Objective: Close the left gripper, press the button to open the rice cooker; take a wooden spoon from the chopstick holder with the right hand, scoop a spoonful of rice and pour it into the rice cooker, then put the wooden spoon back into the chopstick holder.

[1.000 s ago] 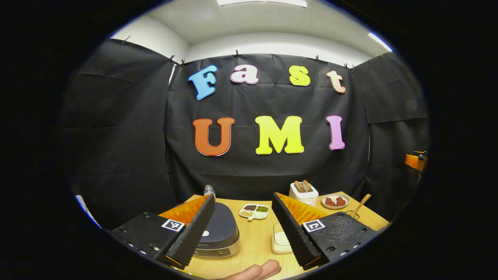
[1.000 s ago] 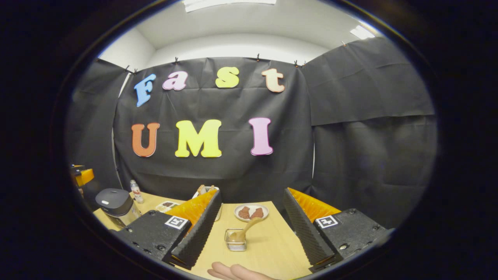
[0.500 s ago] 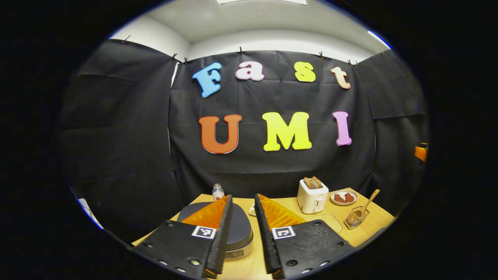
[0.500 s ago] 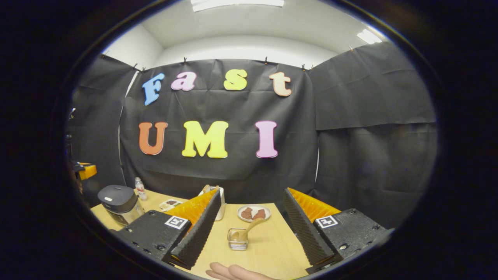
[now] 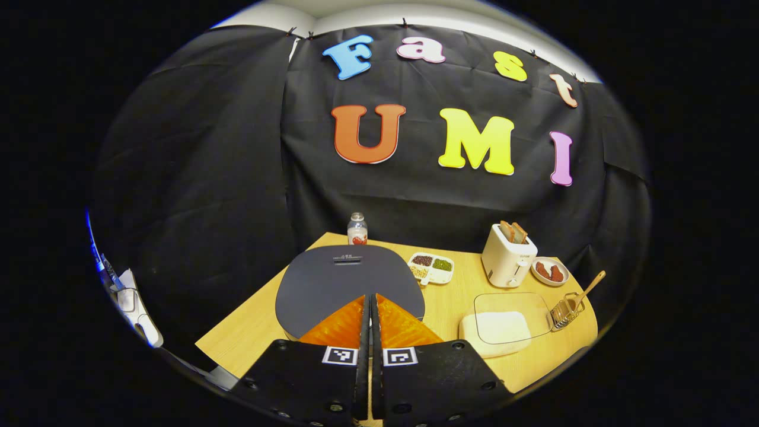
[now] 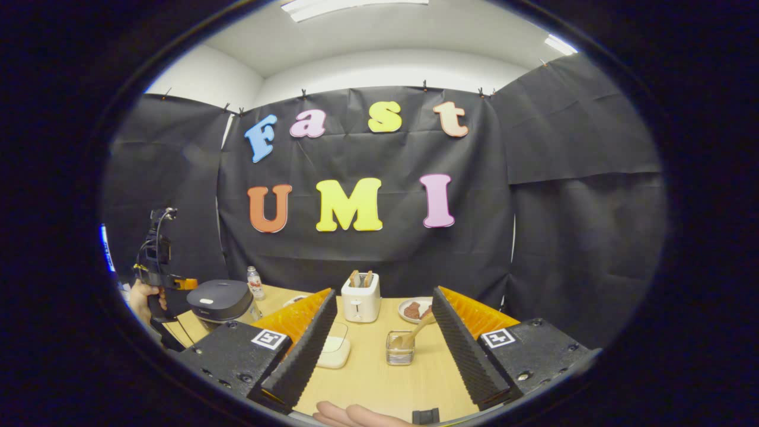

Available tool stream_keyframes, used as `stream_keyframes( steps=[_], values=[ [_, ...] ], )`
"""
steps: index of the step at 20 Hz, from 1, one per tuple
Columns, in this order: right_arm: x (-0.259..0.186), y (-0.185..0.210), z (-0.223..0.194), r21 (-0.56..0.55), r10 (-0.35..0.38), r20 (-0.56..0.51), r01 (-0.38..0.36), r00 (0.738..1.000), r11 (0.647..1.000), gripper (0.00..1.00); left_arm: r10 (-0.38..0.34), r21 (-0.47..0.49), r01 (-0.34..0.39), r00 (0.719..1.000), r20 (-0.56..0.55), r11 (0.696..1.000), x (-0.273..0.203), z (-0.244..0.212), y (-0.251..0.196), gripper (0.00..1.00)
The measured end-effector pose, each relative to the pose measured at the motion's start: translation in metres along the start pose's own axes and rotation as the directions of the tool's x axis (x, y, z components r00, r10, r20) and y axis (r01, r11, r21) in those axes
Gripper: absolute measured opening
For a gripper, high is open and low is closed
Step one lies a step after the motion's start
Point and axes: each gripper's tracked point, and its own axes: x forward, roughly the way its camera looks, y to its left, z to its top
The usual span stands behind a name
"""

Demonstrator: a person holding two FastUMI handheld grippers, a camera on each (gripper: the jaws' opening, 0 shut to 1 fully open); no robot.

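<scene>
The dark-lidded rice cooker (image 5: pixel 350 279) stands closed at the table's left. In the left gripper view my left gripper (image 5: pixel 370 303) is shut with nothing in it, hanging above the lid's near edge. Seen in the right gripper view, the cooker (image 6: pixel 220 299) sits far left, with the left gripper (image 6: pixel 185 284) held by a hand beside it. A wooden spoon (image 6: pixel 415 332) leans in the wire chopstick holder (image 6: pixel 399 354), ahead of my right gripper (image 6: pixel 384 296), which is open and apart from it. The rice box (image 5: pixel 501 329) with a clear lid lies left of the holder (image 5: pixel 563 311).
A white toaster (image 5: pixel 507 258) with bread, a plate of brown pieces (image 5: pixel 550 271), a divided dish of beans (image 5: pixel 431 265) and a small bottle (image 5: pixel 356 229) line the table's back. Fingers of a hand (image 6: pixel 356 414) show at the near edge.
The left gripper's fingers have come together. It has risen and tipped down over the cooker lid. The right gripper stays open and has swung a little, bringing the toaster and cooker further in.
</scene>
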Motion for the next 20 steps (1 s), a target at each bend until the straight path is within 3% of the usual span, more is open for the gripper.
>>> stream_keyframes(
  steps=[10,16,20],
  values=[
    [0.009,-0.013,-0.008,-0.036,-0.039,0.007,0.039,0.999,0.999,0.99,-0.023,-0.055,0.014,0.987,-0.159,0.998,0.038,-0.039,0.010,0.00],
    [0.014,-0.012,-0.016,-0.047,-0.041,0.000,0.041,0.999,0.998,1.00,0.026,0.005,-0.026,0.975,-0.219,1.000,0.036,-0.051,0.011,0.00],
    [0.018,-0.004,-0.023,-0.045,-0.028,-0.024,0.027,0.999,0.999,0.99,0.083,0.108,-0.060,0.971,-0.225,0.992,0.039,-0.052,0.012,0.00]
  ],
)
